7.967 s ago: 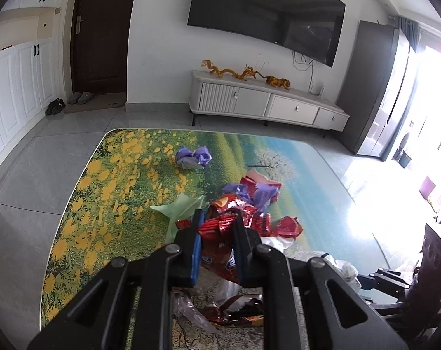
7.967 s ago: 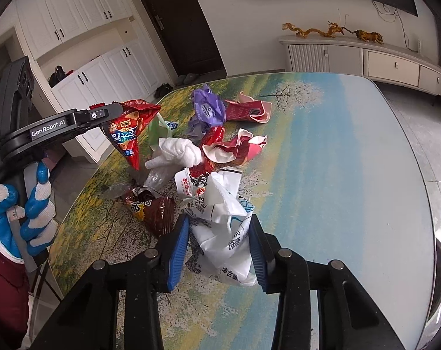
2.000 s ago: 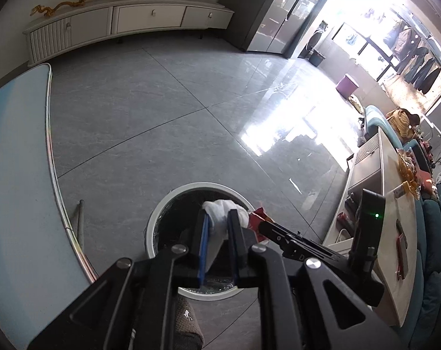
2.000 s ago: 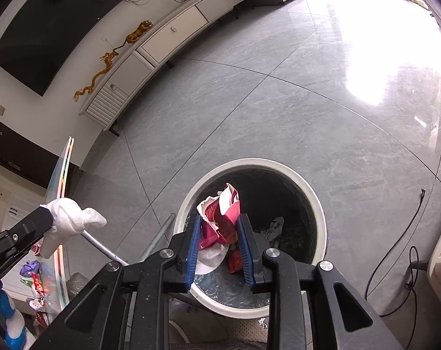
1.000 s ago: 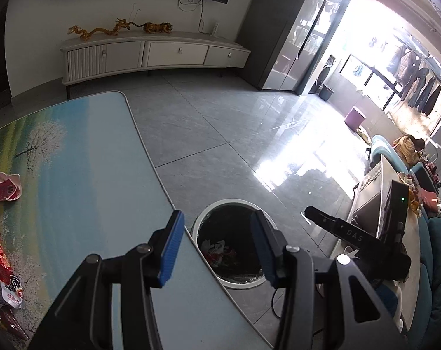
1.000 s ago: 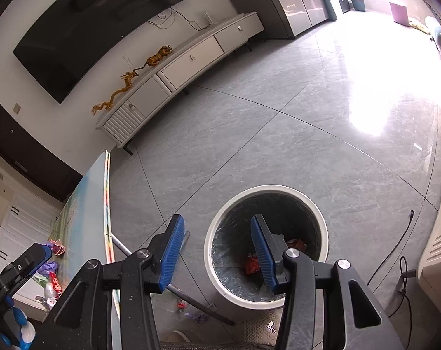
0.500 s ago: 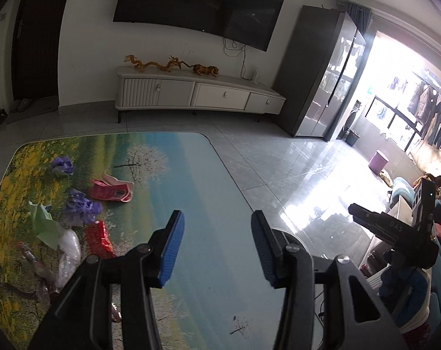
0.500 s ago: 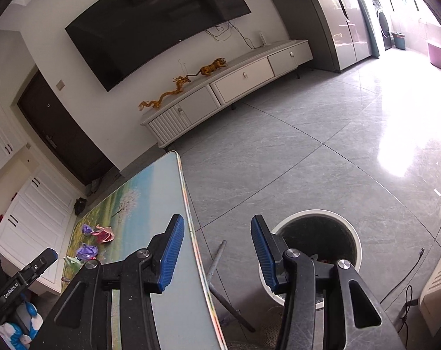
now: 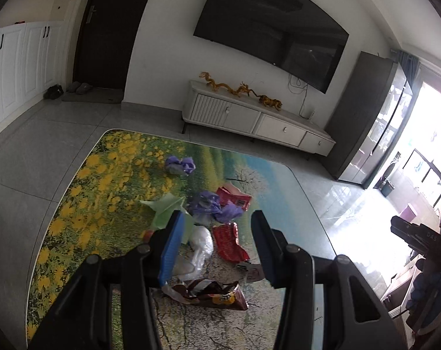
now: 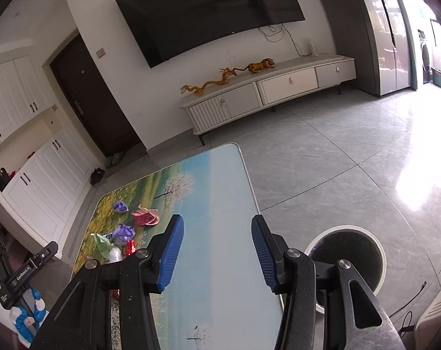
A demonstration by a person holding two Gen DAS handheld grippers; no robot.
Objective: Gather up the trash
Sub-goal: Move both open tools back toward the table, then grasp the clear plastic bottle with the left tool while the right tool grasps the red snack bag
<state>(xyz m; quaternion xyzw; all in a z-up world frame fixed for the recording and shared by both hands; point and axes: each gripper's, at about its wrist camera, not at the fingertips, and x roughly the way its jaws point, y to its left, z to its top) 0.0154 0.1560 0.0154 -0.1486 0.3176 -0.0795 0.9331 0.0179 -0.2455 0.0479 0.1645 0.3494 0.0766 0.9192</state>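
My left gripper (image 9: pixel 217 245) is open and empty above a heap of trash on the table (image 9: pixel 293 204): a red wrapper (image 9: pixel 227 242), a clear plastic bag (image 9: pixel 201 245), a brown snack bag (image 9: pixel 211 293), purple wrappers (image 9: pixel 210 204), a green paper (image 9: pixel 165 208), a red carton (image 9: pixel 235 198) and a lone purple wrapper (image 9: pixel 181 165). My right gripper (image 10: pixel 217 252) is open and empty above the table's bare blue side (image 10: pixel 220 204). The trash heap (image 10: pixel 124 233) lies to its far left. The white-rimmed bin (image 10: pixel 347 258) stands on the floor to its right.
A white TV cabinet (image 9: pixel 255 119) with gold dragon figures stands under the wall TV (image 9: pixel 270 29). White cupboards (image 10: pixel 36 186) and a dark door (image 10: pixel 92 102) are at the left. The other hand-held gripper shows at the right edge of the left wrist view (image 9: pixel 418 236).
Both grippers let their trash fall into the bin and opened. Both then swung away from the bin back toward the table; the left now hangs over the heap.
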